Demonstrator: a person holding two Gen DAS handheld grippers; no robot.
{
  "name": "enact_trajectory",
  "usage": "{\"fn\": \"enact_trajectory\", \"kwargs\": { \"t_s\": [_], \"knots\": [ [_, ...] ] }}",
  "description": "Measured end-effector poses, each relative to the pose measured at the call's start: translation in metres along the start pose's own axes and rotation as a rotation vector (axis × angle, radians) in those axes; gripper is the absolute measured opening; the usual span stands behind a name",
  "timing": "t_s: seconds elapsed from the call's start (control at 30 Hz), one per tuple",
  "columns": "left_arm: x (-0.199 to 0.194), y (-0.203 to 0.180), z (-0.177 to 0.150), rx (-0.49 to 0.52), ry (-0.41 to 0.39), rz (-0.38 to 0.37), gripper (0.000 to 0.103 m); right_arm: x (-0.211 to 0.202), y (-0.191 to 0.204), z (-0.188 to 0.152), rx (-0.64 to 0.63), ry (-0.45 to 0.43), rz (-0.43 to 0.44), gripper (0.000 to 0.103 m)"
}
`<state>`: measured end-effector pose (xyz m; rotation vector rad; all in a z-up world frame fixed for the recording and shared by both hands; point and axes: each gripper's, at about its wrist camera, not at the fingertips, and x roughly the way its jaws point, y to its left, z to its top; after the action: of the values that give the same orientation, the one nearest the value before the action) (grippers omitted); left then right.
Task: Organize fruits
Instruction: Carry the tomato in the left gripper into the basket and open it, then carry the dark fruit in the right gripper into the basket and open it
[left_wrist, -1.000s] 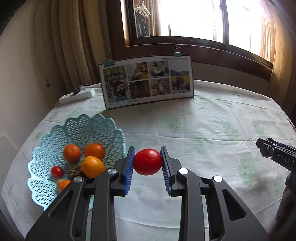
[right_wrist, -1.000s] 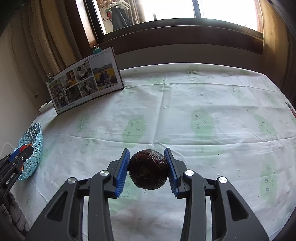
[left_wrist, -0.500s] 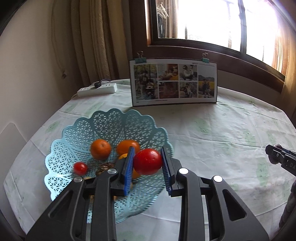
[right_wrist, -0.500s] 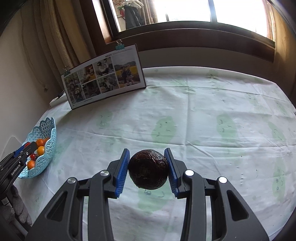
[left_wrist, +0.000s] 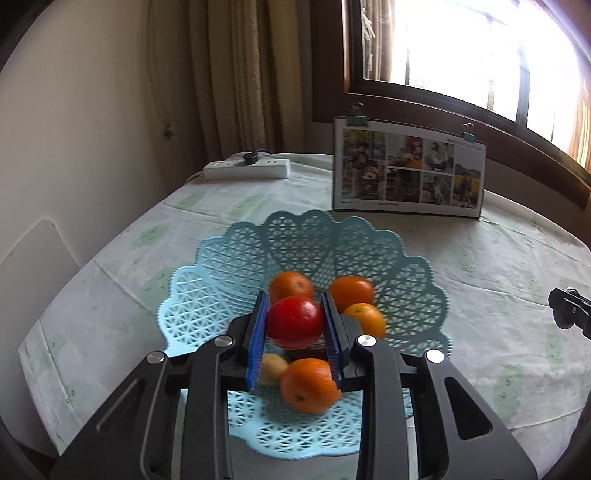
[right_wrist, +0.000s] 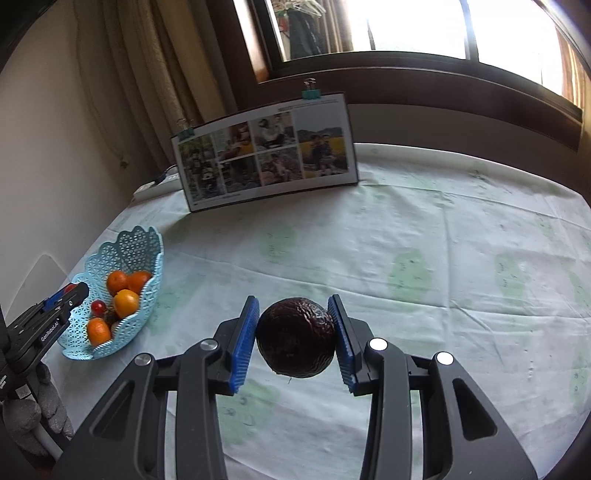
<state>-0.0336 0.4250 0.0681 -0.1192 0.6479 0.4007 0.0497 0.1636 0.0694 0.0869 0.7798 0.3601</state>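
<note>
- The left gripper (left_wrist: 294, 325) has its jaws closed on a red tomato (left_wrist: 294, 322), held above the middle of the light blue lattice basket (left_wrist: 236, 258).
- Only the left wrist view looks down into the basket: four oranges (left_wrist: 309, 384) lie around the tomato, with a pale small fruit (left_wrist: 272, 369) under the left jaw. A white power strip (left_wrist: 246, 170) lies behind the basket, near the wall.
- The right gripper (right_wrist: 295, 338) has its jaws closed on a dark wrinkled avocado (right_wrist: 295, 338), held over the bench (right_wrist: 424, 229), well apart from the basket and to the right of it.
- Only the right wrist view shows the basket from the side, with a small red fruit (right_wrist: 97, 305) among the oranges, and the left gripper just beside the left rim of the basket.
- The photo board (right_wrist: 266, 155) with binder clips stands behind the basket in both views.
- One second ago the tomato was over the bare cloth, to the right of the basket; now it is above the basket.
- The avocado keeps the same place between the jaws, and the basket has come closer in the right wrist view.
</note>
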Motion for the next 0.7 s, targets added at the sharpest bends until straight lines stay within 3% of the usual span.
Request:
{"fn": "enact_trajectory", "kwargs": {
  "t_s": [0.2,0.27,0.37,0.7],
  "knots": [
    [0.001,0.019,-0.001,-0.019,0.001,0.012,0.031,0.006,0.027,0.004,-0.037,0.007,0.032,0.039],
    [0.002,0.024,-0.002,-0.032,0.004,0.013,0.044,0.008,0.035,0.005,-0.048,0.007,0.044,0.039],
    [0.0,0.033,-0.002,-0.049,-0.01,0.025,0.055,0.009,0.048,0.007,-0.065,0.007,0.063,0.039],
    [-0.013,0.063,-0.004,-0.088,-0.039,0.066,0.068,0.012,0.092,0.014,-0.129,0.001,0.142,0.039]
  ]
}}
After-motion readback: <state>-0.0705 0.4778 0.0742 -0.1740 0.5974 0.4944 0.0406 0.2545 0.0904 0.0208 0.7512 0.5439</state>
